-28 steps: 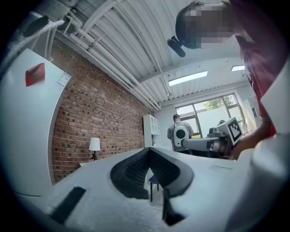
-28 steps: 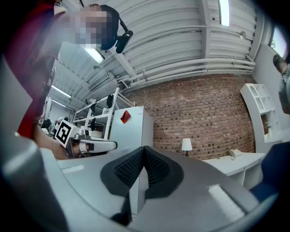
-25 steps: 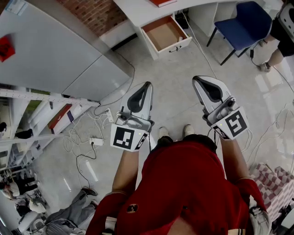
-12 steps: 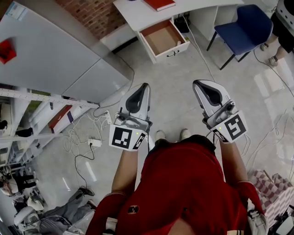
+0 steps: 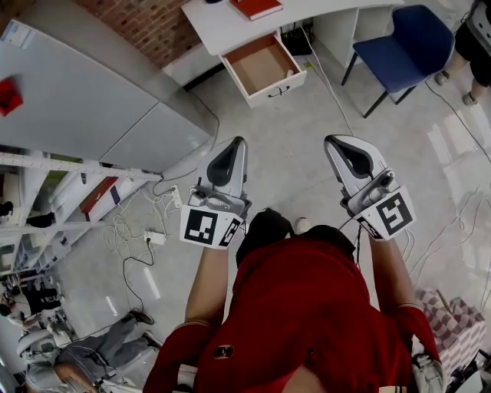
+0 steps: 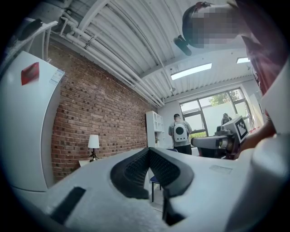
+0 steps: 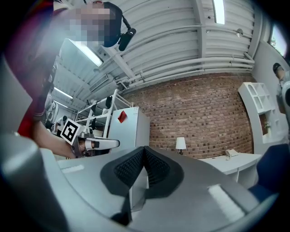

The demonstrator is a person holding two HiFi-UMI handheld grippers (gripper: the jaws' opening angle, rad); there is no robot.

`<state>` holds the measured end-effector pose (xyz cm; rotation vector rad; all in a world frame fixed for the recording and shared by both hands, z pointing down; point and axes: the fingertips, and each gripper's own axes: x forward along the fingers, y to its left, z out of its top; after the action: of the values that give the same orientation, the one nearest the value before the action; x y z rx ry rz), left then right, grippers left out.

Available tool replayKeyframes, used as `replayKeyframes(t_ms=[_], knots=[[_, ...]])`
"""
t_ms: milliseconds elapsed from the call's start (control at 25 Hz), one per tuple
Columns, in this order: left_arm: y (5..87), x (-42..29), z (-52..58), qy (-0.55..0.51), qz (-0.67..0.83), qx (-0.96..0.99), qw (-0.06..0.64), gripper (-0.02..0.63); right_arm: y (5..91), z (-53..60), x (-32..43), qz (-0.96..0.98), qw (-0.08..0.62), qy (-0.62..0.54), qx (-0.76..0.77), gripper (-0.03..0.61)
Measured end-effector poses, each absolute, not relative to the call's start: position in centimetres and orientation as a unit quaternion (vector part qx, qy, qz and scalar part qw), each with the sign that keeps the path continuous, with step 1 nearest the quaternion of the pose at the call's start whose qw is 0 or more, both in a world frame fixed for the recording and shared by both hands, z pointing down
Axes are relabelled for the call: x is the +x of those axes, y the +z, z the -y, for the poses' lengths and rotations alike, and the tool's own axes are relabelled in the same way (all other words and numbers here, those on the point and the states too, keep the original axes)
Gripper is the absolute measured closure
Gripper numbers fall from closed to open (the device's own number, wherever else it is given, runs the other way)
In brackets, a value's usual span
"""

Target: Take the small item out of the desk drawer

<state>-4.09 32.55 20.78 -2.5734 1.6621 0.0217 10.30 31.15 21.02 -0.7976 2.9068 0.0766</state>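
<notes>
The desk drawer (image 5: 262,67) stands pulled open under the white desk (image 5: 222,29), far ahead at the top of the head view. Its brown bottom looks bare; no small item shows from here. My left gripper (image 5: 234,143) and right gripper (image 5: 334,141) are held at waist height, side by side, well short of the drawer. Both are shut with nothing between their pads. In the left gripper view the left gripper (image 6: 148,152) points at a brick wall. The right gripper (image 7: 144,149) also shows pads pressed together.
A red book (image 5: 255,8) lies on the desk. A blue chair (image 5: 405,40) stands right of the drawer. A big grey cabinet (image 5: 92,100) and shelving fill the left. Cables and a power strip (image 5: 157,237) lie on the floor. Another person's legs (image 5: 472,38) are at top right.
The desk and open drawer have slid lower and leftward in the head view as I step toward them. A dark shoe has come up between the grippers, which stay shut.
</notes>
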Motion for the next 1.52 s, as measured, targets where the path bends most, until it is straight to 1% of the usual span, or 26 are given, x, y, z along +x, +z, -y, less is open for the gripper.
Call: replayKeyframes(t_ms=[440, 800, 1120, 1520], knots=[[21.9, -4.7, -25.9, 0.008, -0.538, -0.842, 0.037, 0.609, 21.2, -24.8, 10.0, -0.961, 0.048, 0.037, -0.271, 0.567], [23.9, -6.8, -14.8, 0.004, -0.520, -0.854, 0.036, 0.609, 22.1, -15.0, 7.1, -0.958, 0.020, 0.054, -0.281, 0.568], [25.1, -8.7, -4.6, -0.013, -0.490, -0.871, 0.040, 0.609, 22.3, -5.5, 4.5, -0.951, 0.013, 0.049, -0.305, 0.567], [29.1, -10.4, 4.1, -0.064, -0.456, -0.887, 0.036, 0.609, 24.0, 2.2, 3.3, -0.941, 0.002, 0.040, -0.336, 0.566]])
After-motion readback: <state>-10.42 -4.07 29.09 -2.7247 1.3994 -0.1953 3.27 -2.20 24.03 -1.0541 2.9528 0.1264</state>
